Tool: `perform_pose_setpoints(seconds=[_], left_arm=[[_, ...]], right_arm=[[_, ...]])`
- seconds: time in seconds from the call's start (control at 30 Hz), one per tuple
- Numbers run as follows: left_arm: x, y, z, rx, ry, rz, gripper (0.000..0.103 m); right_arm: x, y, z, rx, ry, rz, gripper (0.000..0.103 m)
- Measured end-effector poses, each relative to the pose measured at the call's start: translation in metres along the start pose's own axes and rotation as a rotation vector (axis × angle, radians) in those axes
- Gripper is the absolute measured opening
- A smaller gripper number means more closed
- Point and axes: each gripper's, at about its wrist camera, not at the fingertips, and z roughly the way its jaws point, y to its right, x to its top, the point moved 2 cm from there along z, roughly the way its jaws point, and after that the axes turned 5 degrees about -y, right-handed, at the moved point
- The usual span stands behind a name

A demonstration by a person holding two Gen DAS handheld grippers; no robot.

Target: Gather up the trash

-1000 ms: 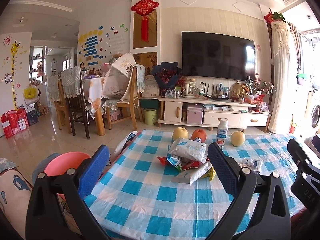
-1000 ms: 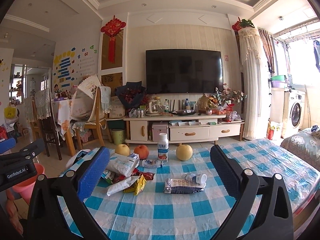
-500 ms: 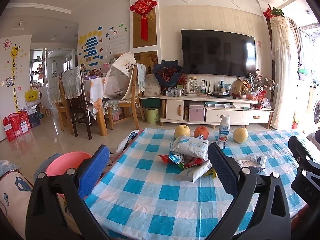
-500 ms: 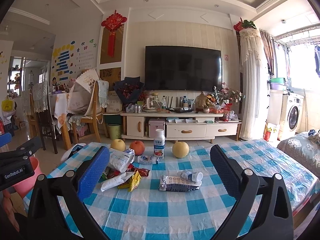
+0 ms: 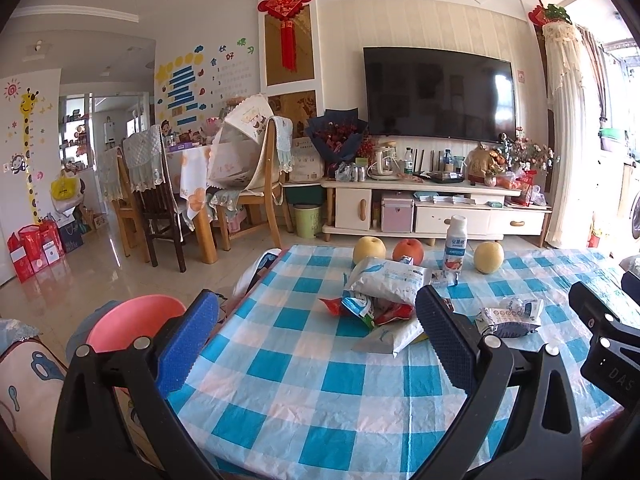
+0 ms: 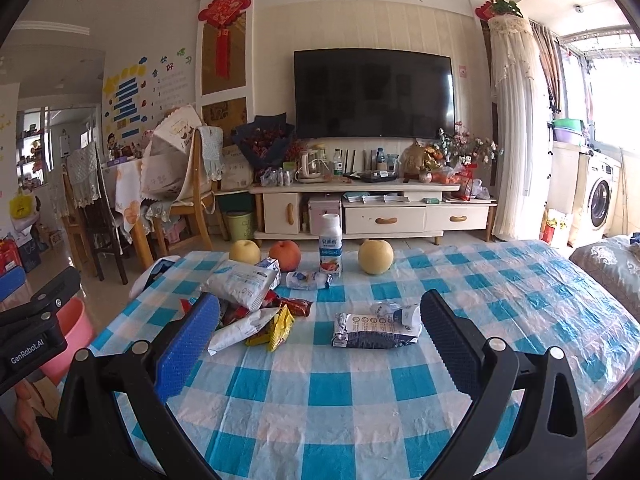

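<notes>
On checked table [image 6: 500, 280], behind wrapper heap [image 6: 256, 304]: three fruits, one bottle [image 6: 331, 249]; both grippers [image 5: 316, 328] [image 6: 320, 332] agape, empty.

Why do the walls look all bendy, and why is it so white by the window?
Both wrist views use fisheye lenses, so straight edges bow outward and the corners go black. In the right wrist view, daylight washes out the window above the washing machine. In the left wrist view, the floor shines with glare and the TV shows faint reflections. Everything else looks sharp.
</notes>
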Motion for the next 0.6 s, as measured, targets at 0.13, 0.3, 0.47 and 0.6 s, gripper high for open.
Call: perform_pose_setpoints(seconds=[0.13,0.3,0.47,0.6], left_arm=[[-0.007,-0.001,0.012,-0.032,-0.007,-0.004,0.099],[-0.023,-0.009,0.037,-0.081,-0.026,-0.052,0.099],[-0.035,-0.019,0.058,-0.081,0.003,-0.061,0.099],[-0.039,-0.022,0.077,-0.097,-0.023,-0.012,0.099]], right_arm=[[-0.002,-0.002,0.007,-0.009,-0.018,-0.006,0.099],[-0.006,0.006,0.022,0.008,-0.072,0.015,0.099],[-0.002,0.011,0.025,0.011,-0.056,0.008,0.099],[0.006,0.02,0.02,-0.003,-0.011,-0.002,0.099]])
